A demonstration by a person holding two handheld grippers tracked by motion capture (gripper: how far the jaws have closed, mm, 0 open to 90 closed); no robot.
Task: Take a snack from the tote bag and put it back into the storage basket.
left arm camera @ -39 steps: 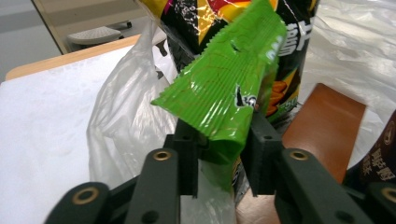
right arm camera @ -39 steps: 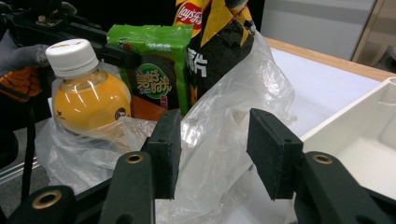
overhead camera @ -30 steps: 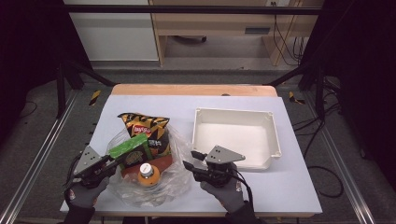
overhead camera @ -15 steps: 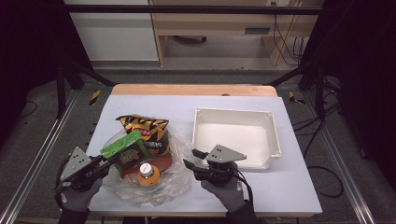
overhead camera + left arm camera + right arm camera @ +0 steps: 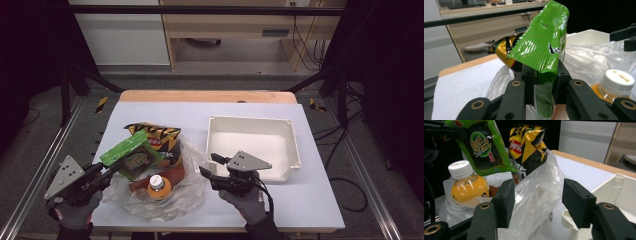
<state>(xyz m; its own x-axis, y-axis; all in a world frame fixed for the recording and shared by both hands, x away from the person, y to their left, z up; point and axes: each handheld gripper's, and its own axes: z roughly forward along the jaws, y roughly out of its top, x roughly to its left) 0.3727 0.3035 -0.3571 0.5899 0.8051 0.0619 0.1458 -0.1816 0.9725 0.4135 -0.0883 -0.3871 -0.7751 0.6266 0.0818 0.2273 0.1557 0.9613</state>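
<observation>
My left gripper (image 5: 116,168) (image 5: 544,72) is shut on the lower edge of a green snack bag (image 5: 131,152) (image 5: 541,47) (image 5: 484,150), holding it above a clear plastic bag (image 5: 185,195) (image 5: 536,195). Inside that bag stand a black-and-yellow chips bag (image 5: 159,136) (image 5: 526,145) and an orange juice bottle (image 5: 159,187) (image 5: 616,83) (image 5: 465,185) with a white cap. At the bag's right side my right gripper (image 5: 209,165) (image 5: 537,200) is open. Its jaws have just been opening, with loose plastic film between them and the right pad clear of it.
A white tray (image 5: 250,120) (image 5: 621,190) lies empty to the right of the plastic bag, close behind my right gripper. White table cover (image 5: 310,200) extends to the front right. A wooden table edge (image 5: 205,96) runs along the far side.
My left gripper has risen and drawn back to the left, lifting the green snack bag higher out of the plastic bag. The right gripper's jaws stand wider apart; that hand stayed put.
</observation>
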